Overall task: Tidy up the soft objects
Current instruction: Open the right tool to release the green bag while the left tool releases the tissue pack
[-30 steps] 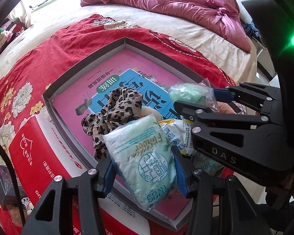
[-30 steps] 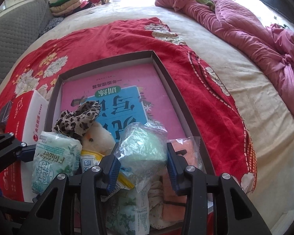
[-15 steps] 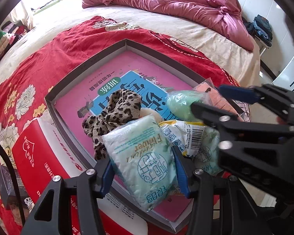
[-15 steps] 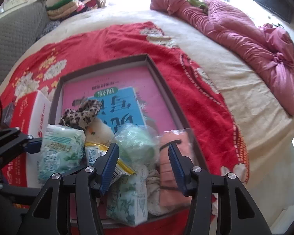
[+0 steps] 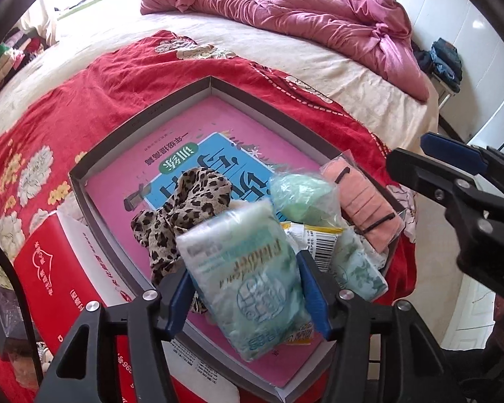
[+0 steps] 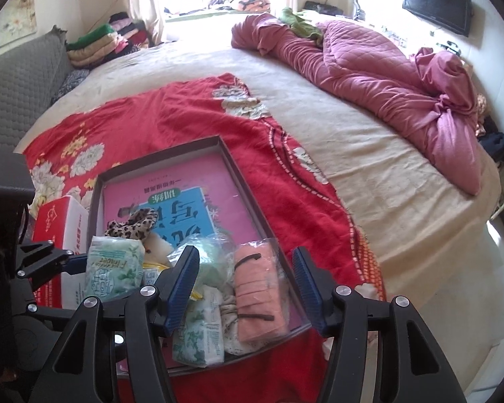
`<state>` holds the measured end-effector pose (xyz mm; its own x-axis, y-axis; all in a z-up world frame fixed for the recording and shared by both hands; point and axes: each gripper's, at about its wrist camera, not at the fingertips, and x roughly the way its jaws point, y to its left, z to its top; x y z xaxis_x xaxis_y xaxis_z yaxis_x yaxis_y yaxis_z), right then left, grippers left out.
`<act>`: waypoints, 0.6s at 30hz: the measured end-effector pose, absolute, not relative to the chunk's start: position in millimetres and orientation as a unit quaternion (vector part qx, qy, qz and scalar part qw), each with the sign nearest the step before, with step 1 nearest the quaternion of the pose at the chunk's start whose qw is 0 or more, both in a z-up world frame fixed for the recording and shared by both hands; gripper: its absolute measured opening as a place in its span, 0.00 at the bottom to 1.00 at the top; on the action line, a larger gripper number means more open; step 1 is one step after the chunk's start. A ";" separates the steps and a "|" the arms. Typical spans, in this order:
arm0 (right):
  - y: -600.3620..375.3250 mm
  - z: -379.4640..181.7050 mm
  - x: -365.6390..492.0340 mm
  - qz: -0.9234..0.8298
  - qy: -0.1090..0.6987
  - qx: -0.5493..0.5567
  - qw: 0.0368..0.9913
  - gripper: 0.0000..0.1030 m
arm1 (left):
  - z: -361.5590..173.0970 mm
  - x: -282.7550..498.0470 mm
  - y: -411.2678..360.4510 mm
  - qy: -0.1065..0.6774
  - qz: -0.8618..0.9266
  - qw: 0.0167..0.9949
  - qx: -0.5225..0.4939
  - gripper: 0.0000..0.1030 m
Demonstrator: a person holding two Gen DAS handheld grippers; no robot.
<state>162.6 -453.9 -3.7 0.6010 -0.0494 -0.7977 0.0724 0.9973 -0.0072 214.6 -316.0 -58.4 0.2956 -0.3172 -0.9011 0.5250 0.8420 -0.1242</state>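
Observation:
My left gripper (image 5: 247,288) is shut on a pale green tissue pack (image 5: 248,278) and holds it over the near end of a shallow grey box (image 5: 141,117); the pack also shows in the right wrist view (image 6: 112,267). My right gripper (image 6: 245,288) is open and empty, raised above the box's near right corner. In the box lie a leopard-print cloth (image 5: 184,205), a green bagged item (image 5: 300,198), a bagged peach cloth (image 5: 363,201), another green tissue pack (image 6: 198,332) and a pink book (image 6: 171,181) underneath.
The box sits on a red floral blanket (image 6: 184,117) on a cream bed. A red and white carton (image 5: 50,268) stands left of the box. A pink quilt (image 6: 386,67) is bunched at the far right. Folded clothes (image 6: 97,47) are stacked by the window.
My right gripper has opened, let go of the green bagged item into the box, and pulled back and up. My left gripper still holds the tissue pack in about the same place.

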 end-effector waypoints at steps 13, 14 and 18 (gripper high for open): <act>-454.9 1.0 146.0 -0.042 0.438 0.014 0.898 0.58 | -50.2 212.8 -310.3 0.527 -0.267 0.802 0.087 0.69; -453.9 2.1 144.3 -0.041 0.436 0.013 0.899 0.58 | -48.0 212.3 -309.1 0.524 -0.267 0.804 0.085 0.69; -451.7 6.1 138.2 -0.044 0.430 0.012 0.902 0.71 | -40.0 208.0 -303.9 0.516 -0.265 0.810 0.087 0.69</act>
